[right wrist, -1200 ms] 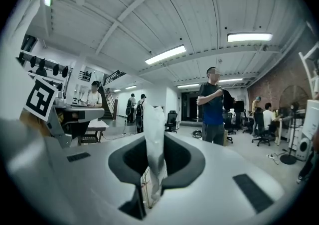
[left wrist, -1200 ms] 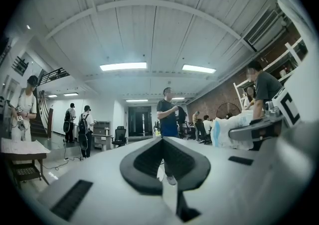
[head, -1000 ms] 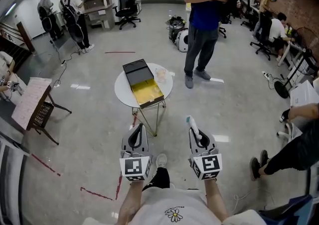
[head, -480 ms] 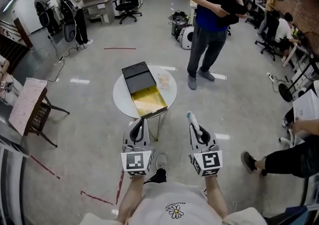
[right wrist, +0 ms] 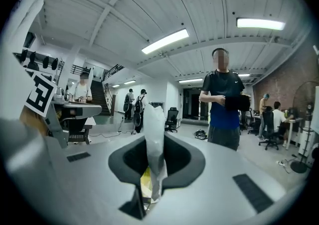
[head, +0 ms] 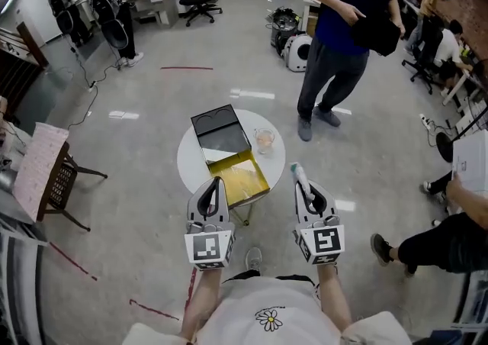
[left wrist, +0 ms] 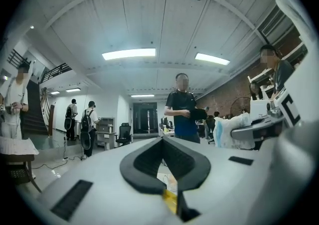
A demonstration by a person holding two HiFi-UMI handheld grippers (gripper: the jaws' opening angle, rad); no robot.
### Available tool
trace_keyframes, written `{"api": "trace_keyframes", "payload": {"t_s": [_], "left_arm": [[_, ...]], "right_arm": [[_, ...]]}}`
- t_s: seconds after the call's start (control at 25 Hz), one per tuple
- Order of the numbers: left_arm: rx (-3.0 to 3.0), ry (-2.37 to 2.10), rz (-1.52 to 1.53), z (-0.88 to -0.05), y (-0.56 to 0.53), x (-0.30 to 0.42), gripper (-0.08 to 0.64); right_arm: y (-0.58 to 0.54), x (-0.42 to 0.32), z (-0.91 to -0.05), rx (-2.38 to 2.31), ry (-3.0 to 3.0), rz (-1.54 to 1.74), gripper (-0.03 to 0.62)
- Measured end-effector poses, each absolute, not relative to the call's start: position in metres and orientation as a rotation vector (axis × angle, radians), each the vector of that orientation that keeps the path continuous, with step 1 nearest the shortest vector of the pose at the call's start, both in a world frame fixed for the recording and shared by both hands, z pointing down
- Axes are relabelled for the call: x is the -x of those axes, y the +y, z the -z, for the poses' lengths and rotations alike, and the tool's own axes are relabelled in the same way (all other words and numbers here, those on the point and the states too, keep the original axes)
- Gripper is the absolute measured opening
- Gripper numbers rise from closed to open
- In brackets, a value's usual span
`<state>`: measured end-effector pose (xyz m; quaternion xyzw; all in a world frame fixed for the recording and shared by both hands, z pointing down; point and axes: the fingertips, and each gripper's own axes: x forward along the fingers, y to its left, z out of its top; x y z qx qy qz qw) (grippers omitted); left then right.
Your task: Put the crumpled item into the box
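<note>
I have walked closer: the round white surface point(head: 192, 160) and the open black box with the yellow lining point(head: 238, 177) now sit nearer my hands than a second ago, so the drop is almost within reach. My right hand-held gripper point(head: 300, 184) is clamped narrow on the crumpled white plastic item point(head: 294, 173), and that grip has not changed. The item is in the air at the near right rim of the surface, not yet over the box, which lies ahead and to its left. Its long axis runs in line with the jaws, and its free end sticks out past the tips, pointing forward and away from me. My left hand-held gripper point(head: 216, 184) has its tips together on nothing.
</note>
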<state>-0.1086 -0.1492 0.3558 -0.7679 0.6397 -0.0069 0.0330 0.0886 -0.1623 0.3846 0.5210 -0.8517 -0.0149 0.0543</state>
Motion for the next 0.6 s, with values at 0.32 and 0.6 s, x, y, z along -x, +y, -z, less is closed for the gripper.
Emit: {"api": "trace_keyframes", "payload": {"t_s": [0.32,0.6], "left_arm": [[2.339,2.045,0.04,-0.367,-0.193,0.125,0.0],[2.263,2.108,0.006,-0.363,-0.214,0.122,0.0]], "right_arm": [[-0.213,-0.073,-0.388,-1.548,-2.591,0.041,0.046],[-0.236,-0.064,-0.393,-1.453,-2.67,0.055,0.046]]}}
